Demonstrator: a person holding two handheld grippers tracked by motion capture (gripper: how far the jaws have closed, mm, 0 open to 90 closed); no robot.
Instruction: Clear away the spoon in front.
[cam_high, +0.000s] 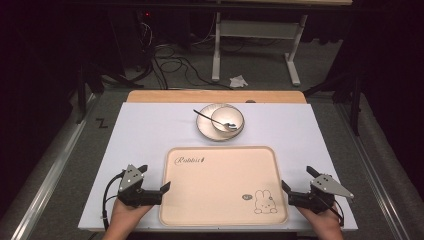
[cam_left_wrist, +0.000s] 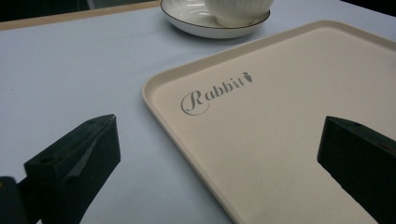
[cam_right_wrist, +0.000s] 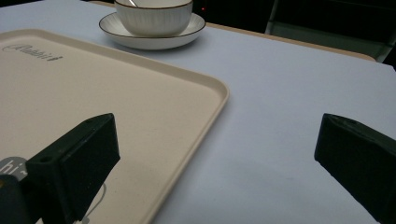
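High view: tray (cam_high: 220, 210) between both grippers, long axis left-right.

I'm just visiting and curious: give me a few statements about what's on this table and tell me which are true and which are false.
1. The bowl sits on a saucer. True.
2. The tray holds the bowl. False: the tray is bare, and the bowl stands beyond its far edge.
3. A spoon rests in the bowl. True.
4. The left gripper is clamped on the tray's rim. False: its jaws are open, astride the rim without pressing on it.
5. The right gripper has open jaws. True.
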